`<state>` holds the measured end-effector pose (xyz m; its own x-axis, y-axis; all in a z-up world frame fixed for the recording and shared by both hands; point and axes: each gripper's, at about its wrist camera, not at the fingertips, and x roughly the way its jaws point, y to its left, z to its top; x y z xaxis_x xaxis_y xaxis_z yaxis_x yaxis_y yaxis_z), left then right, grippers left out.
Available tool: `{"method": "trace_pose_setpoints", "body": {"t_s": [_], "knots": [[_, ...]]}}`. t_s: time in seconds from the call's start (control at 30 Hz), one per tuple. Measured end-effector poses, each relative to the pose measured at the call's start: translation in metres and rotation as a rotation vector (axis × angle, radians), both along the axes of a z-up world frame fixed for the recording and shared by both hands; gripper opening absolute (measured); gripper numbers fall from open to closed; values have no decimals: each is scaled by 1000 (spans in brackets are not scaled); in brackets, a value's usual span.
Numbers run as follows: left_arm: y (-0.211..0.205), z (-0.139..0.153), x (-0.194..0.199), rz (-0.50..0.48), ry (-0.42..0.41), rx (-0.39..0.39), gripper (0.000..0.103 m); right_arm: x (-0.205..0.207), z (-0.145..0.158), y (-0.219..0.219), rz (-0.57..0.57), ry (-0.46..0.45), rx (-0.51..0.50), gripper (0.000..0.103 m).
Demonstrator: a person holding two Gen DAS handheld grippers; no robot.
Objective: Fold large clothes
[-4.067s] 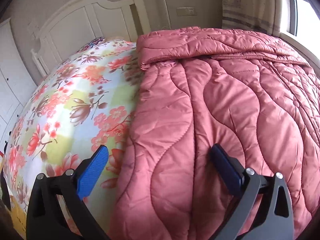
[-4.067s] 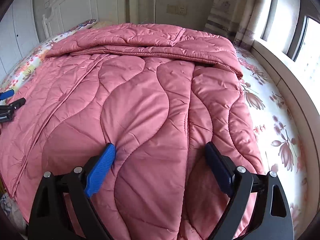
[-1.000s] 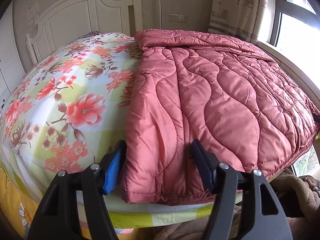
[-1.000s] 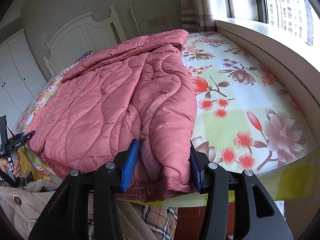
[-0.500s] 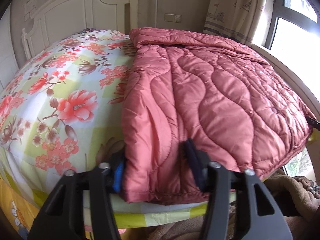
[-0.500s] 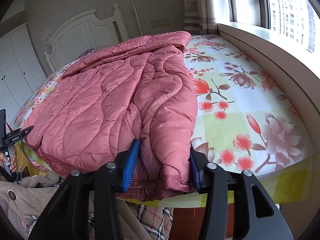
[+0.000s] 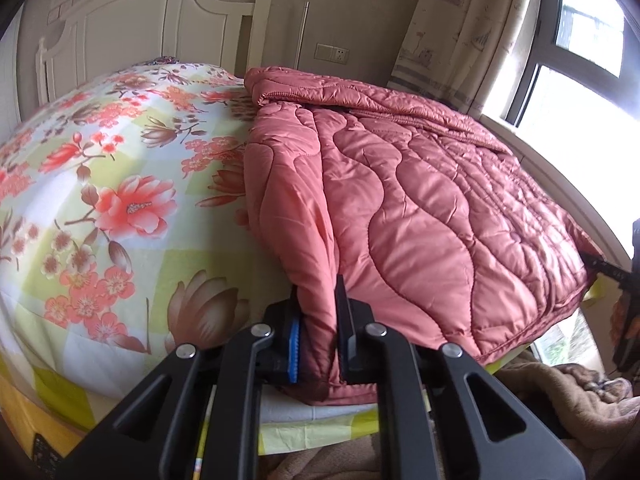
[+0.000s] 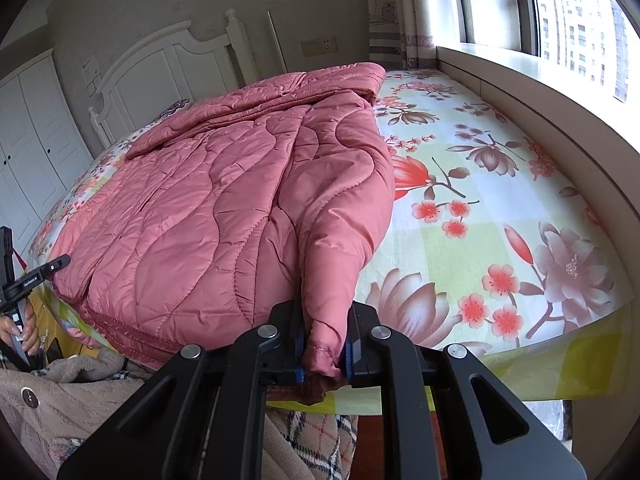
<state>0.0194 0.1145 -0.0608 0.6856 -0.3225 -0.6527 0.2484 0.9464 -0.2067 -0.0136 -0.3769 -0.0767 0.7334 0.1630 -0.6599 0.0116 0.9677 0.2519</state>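
A pink quilted coat (image 7: 400,200) lies spread on the bed with the floral sheet (image 7: 100,208). My left gripper (image 7: 318,320) is shut on the coat's near left corner at the bed's foot edge, the fabric bunched between its pads. In the right wrist view the same pink quilted coat (image 8: 224,208) fills the left half. My right gripper (image 8: 322,350) is shut on the coat's near right corner, pinching a rolled hem. The other gripper (image 8: 28,280) shows at the far left edge, held by a hand.
A white headboard (image 7: 168,20) stands at the far end of the bed. A window sill (image 8: 540,92) runs along the right side. White wardrobe doors (image 8: 28,140) stand at the left. A person's beige fleece garment (image 8: 60,400) is close below the foot edge.
Both grippers went from wide open over the coat to the foot edge, then closed on its two near corners. The fabric is now bunched between the pads.
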Motion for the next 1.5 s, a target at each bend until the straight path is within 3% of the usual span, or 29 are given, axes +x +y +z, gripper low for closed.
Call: {"method": "trace_pose_setpoints", "body": {"t_s": [0.3,0.57,0.73,0.87,1.03,1.17,1.27,1.33,1.37,1.4,1.43,1.5], "knots": [[28,40,-33,-42,-90,-221,10,-26,47,-2,69,-89,102,14],[67,86,-89,-69,-233,-371,10,-75,110,4,157,-244,140,13],[97,99,-100,-55,-273,-477,10,-88,145,7,174,-333,162,13],[106,119,-74,-59,-275,-565,10,-62,166,18,193,-357,133,13],[85,156,5,-43,-286,-506,10,9,190,11,138,-330,130,13],[71,172,104,24,-173,-522,11,87,191,-6,66,-235,194,13],[58,171,171,92,-80,-454,21,163,175,-32,-11,-126,321,15],[55,163,219,160,3,-428,46,201,159,-48,-46,-33,430,29],[56,157,232,185,28,-433,72,211,152,-55,-70,-9,465,35],[62,152,247,236,48,-441,88,221,145,-66,-100,-7,503,57],[69,148,254,286,40,-446,90,224,143,-75,-115,-53,533,86],[83,144,265,339,25,-451,91,220,142,-92,-130,-156,545,95]]}}
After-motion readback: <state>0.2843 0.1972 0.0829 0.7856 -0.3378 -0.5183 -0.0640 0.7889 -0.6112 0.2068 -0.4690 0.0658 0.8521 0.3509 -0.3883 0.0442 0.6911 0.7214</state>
